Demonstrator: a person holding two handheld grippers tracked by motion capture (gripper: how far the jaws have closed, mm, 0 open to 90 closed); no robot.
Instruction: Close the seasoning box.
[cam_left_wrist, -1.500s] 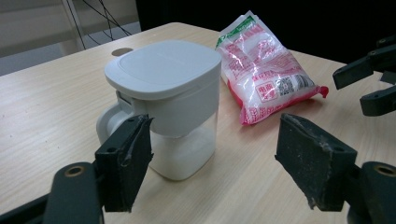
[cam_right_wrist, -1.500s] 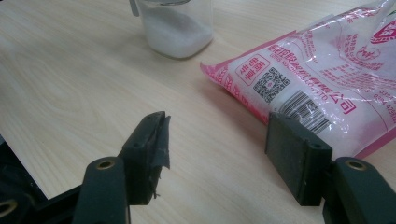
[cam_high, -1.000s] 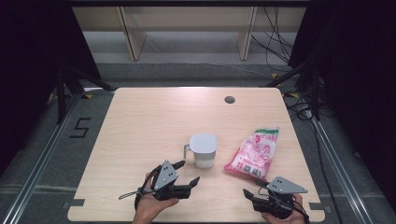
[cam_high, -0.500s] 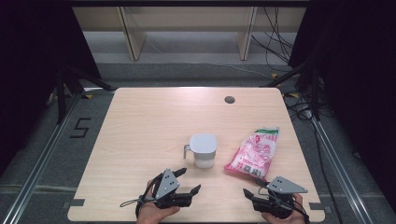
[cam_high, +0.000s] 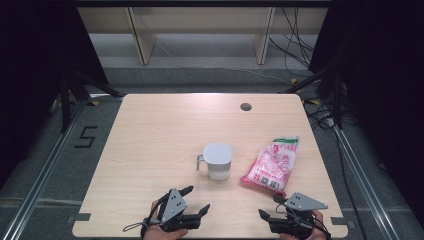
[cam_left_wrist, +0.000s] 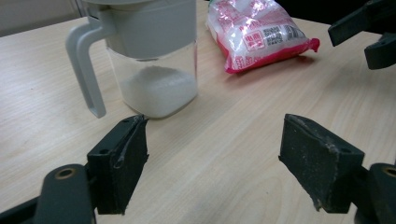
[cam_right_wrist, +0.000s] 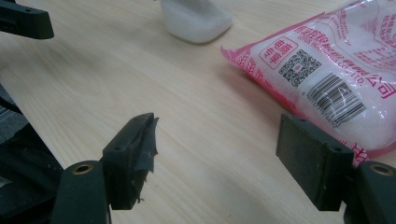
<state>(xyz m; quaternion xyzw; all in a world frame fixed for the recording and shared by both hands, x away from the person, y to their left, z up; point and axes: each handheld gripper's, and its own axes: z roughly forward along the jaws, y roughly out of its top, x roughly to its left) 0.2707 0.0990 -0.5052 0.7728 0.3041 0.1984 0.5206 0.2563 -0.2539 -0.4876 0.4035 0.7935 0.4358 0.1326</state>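
So both claws are just hanging wide open near the table's (cam_high: 150, 130) front edge, gripping nothing: left gripper (cam_high: 196, 201) and right gripper (cam_high: 270, 207). The lidded jug (cam_high: 217, 161), with white powder inside, stands just ahead of the left one; the pink bag (cam_high: 272, 163) lies flat beside it, near the right one.

High view overlooks the table (cam_high: 150, 150); both low gripper views share the jug (cam_left_wrist: 149, 56).
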